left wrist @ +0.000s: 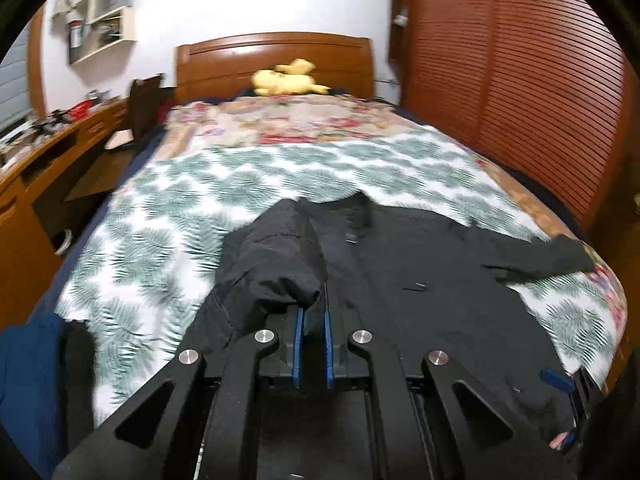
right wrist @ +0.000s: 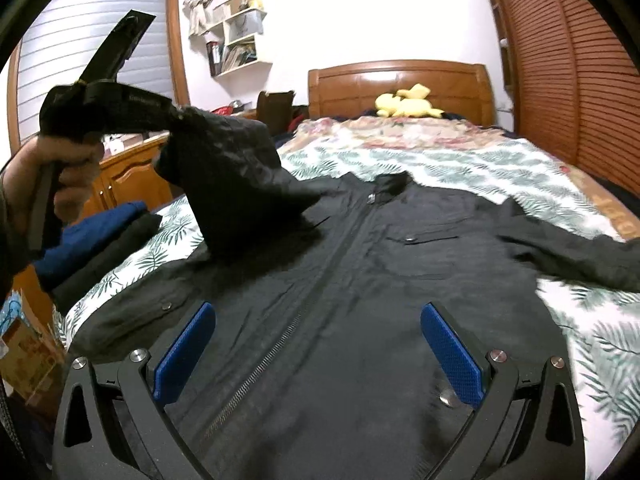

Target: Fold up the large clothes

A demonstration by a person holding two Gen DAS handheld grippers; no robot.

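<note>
A black zip-front jacket (right wrist: 360, 280) lies front-up on the leaf-print sheet (right wrist: 460, 168) of a bed, its collar toward the headboard. My left gripper (left wrist: 312, 312) is shut on the jacket's left sleeve (left wrist: 276, 256), which it holds raised above the jacket body (left wrist: 420, 288). In the right wrist view a hand (right wrist: 60, 164) holds that gripper up at the left, with the sleeve (right wrist: 232, 184) draping down from it onto the chest. My right gripper (right wrist: 318, 310) hovers open over the jacket's lower front, a blue pad either side of the zip, nothing between them. The other sleeve (right wrist: 568, 248) lies stretched out to the right.
A yellow plush toy (right wrist: 404, 106) rests by the wooden headboard (right wrist: 400, 80). Folded dark blue and black clothes (right wrist: 100, 236) are stacked at the bed's left edge. A wooden desk (left wrist: 60, 148) runs along the left, and a louvred wardrobe (right wrist: 580, 80) along the right.
</note>
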